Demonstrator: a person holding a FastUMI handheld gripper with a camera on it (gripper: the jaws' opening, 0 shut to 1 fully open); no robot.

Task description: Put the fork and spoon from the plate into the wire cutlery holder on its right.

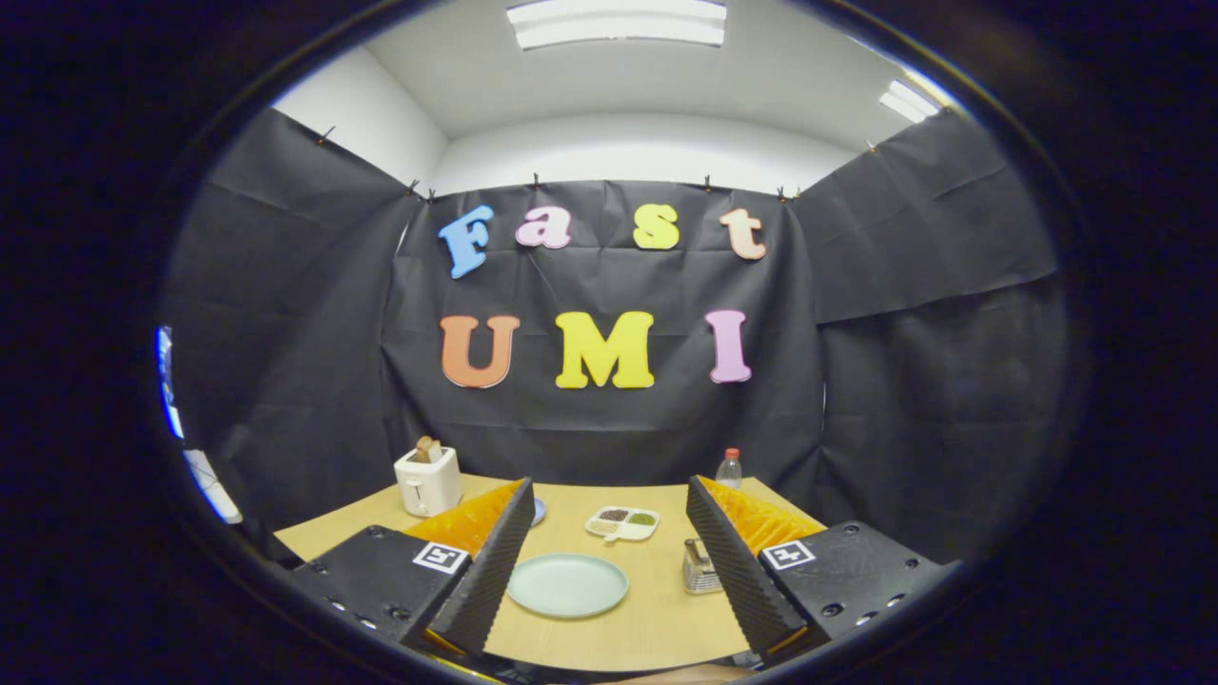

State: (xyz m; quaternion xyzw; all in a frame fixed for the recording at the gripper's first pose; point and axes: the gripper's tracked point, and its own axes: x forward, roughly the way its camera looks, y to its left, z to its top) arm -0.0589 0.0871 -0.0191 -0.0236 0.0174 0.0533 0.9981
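Fingers (609,571) spread wide above plate (567,584), no legible labels

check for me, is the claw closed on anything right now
No, the claw is open, its fingers spread either side of the bare plate.

A pale green plate (567,584) is being shown on a light wood-grain table (657,618), between the fingers of the gripper (609,561), which are spread wide with nothing held. A silvery metal wire cutlery holder (699,567) is being seen just to the plate's right. Farther off, a white divided dish (622,523) is being filled with dark, tan and green portions. A white toaster (427,481) is being topped by brown toast at far left. A clear bottle (729,470) is being capped in red at far right.
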